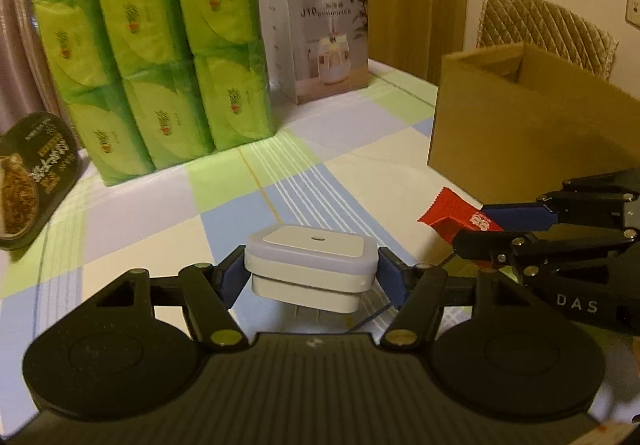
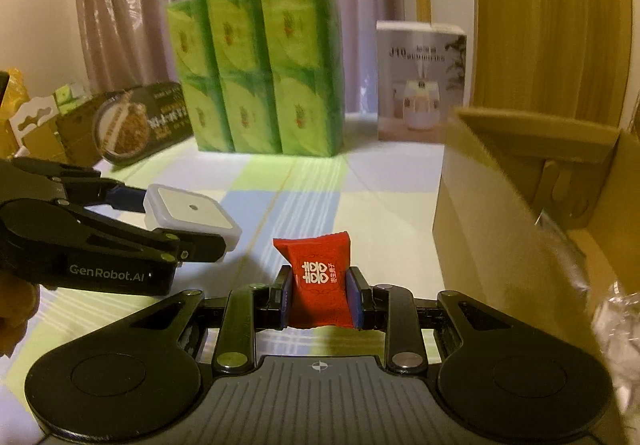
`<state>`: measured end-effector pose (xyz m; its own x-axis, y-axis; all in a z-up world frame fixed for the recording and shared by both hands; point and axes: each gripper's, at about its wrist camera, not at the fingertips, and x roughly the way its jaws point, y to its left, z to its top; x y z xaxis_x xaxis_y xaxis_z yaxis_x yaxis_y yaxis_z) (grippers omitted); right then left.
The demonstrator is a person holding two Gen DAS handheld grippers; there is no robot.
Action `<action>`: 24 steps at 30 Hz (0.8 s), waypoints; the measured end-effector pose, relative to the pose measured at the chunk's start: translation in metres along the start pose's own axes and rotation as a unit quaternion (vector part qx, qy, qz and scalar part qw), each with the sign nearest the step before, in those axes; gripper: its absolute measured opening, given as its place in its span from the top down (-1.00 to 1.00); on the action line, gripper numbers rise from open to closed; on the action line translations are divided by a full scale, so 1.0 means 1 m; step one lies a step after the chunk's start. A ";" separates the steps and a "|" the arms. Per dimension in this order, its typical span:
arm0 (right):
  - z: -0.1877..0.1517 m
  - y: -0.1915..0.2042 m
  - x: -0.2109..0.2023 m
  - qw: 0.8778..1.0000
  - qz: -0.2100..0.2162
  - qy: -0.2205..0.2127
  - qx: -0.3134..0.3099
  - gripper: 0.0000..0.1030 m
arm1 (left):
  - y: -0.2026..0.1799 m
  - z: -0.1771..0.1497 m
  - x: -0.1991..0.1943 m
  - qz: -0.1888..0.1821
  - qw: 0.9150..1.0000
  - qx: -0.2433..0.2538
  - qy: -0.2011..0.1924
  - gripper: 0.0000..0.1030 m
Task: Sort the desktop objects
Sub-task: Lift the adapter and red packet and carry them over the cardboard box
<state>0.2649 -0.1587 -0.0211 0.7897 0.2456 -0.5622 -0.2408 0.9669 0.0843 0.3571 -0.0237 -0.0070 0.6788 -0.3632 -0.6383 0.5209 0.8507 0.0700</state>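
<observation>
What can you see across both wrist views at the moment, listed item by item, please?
Plug-in night light: one, white, held off the table in the left claw.
Candy packet: one, red with white print, held in the right claw.
Cardboard box: one, brown, open-topped, on the right of the table.
Tissue multipack: one, green, standing at the back of the table.
Humidifier box: one, grey-white, right of the tissues.
Food package: one, dark, far left of the table.
Tablecloth: one, checked in pastel green, blue and white.
Left claw: one, black, shut on the night light.
Right claw: one, black, shut on the candy packet.
</observation>
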 end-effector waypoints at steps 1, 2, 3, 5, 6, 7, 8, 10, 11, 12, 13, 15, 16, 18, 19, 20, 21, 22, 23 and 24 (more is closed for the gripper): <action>0.002 0.001 -0.006 1.000 0.001 -0.004 0.000 0.52 | -0.001 0.001 -0.006 0.001 1.000 -0.004 -0.002 -0.23; 0.005 0.002 -0.013 1.000 0.002 -0.008 0.001 0.52 | -0.002 0.002 -0.012 0.002 1.000 -0.007 -0.005 -0.23; 0.007 0.003 -0.019 1.000 0.002 -0.013 0.001 0.52 | -0.004 0.003 -0.019 0.004 1.000 -0.010 -0.008 -0.23; 0.013 0.004 -0.033 1.000 0.003 -0.023 0.001 0.52 | -0.008 0.006 -0.032 0.007 1.000 -0.019 -0.015 -0.23; 0.016 0.005 -0.041 1.000 0.003 -0.029 -0.001 0.52 | -0.011 0.008 -0.039 0.007 1.000 -0.023 -0.020 -0.23; 0.019 0.006 -0.049 0.999 0.002 -0.036 -0.003 0.52 | -0.013 0.011 -0.045 0.008 0.999 -0.027 -0.025 -0.23; 0.021 0.007 -0.056 0.999 0.001 -0.042 -0.005 0.52 | -0.016 0.014 -0.051 0.010 0.999 -0.030 -0.030 -0.23; 0.026 0.006 -0.071 0.998 -0.005 -0.056 -0.009 0.52 | -0.022 0.020 -0.063 0.012 0.998 -0.038 -0.041 -0.23; 0.028 0.005 -0.078 0.998 -0.008 -0.063 -0.011 0.52 | -0.025 0.023 -0.069 0.013 0.998 -0.042 -0.046 -0.23; 0.030 0.004 -0.085 0.997 -0.013 -0.069 -0.014 0.52 | -0.029 0.026 -0.074 0.013 0.998 -0.045 -0.051 -0.23; 0.031 0.002 -0.093 0.997 -0.018 -0.075 -0.016 0.52 | -0.032 0.029 -0.078 0.012 0.997 -0.048 -0.055 -0.23; 0.034 -0.005 -0.107 0.996 -0.029 -0.084 -0.018 0.52 | -0.039 0.035 -0.086 0.010 0.997 -0.047 -0.064 -0.23; 0.035 -0.009 -0.113 0.995 -0.035 -0.087 -0.019 0.52 | -0.043 0.037 -0.089 0.009 0.997 -0.045 -0.067 -0.23; 0.035 -0.020 -0.125 0.995 -0.047 -0.092 -0.016 0.52 | -0.051 0.042 -0.092 0.002 0.996 -0.040 -0.074 -0.23; 0.035 -0.025 -0.130 0.994 -0.054 -0.094 -0.014 0.52 | -0.055 0.045 -0.094 -0.001 0.996 -0.039 -0.077 -0.23; 0.034 -0.031 -0.135 0.993 -0.061 -0.096 -0.012 0.52 | -0.059 0.047 -0.095 -0.003 0.996 -0.038 -0.079 -0.23; 0.034 -0.037 -0.140 0.993 -0.069 -0.098 -0.011 0.52 | -0.064 0.049 -0.096 -0.007 0.996 -0.037 -0.081 -0.23; 0.033 -0.042 -0.144 0.992 -0.076 -0.099 -0.009 0.52 | -0.068 0.050 -0.097 -0.010 0.996 -0.035 -0.082 -0.23; 0.031 -0.048 -0.148 0.992 -0.083 -0.099 -0.007 0.52 | -0.073 0.052 -0.097 -0.014 0.996 -0.033 -0.084 -0.23; 0.030 -0.054 -0.151 0.991 -0.089 -0.098 -0.003 0.52 | -0.077 0.054 -0.098 -0.018 0.996 -0.032 -0.084 -0.22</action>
<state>0.1752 -0.2463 0.0838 0.9146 0.0796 -0.3966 -0.0903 0.9959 -0.0083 0.2787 -0.0741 0.0919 0.7404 -0.4476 -0.5014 0.5159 0.8566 -0.0030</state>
